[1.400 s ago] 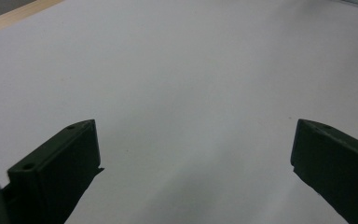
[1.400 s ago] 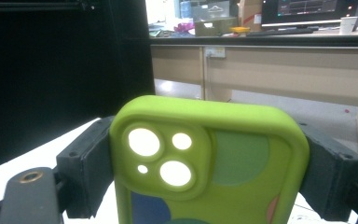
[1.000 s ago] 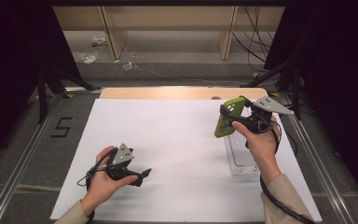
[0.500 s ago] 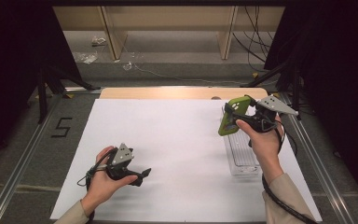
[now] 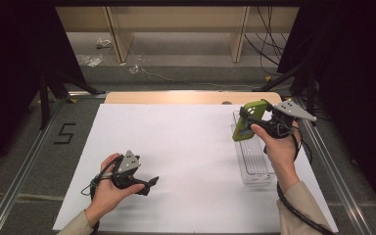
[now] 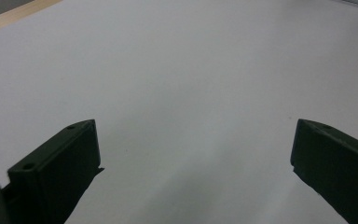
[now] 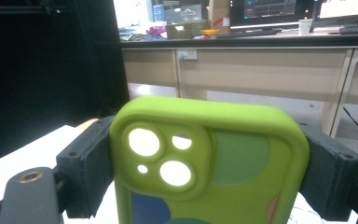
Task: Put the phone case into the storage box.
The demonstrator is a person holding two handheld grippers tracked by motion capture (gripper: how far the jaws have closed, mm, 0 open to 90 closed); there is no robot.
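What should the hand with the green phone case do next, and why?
Probably lower it toward the clear tray. The right gripper is shut on the green phone case, gripping its two long sides, and holds it in the air above the tray's far end. The left gripper rests open over the white sheet, holding nothing.
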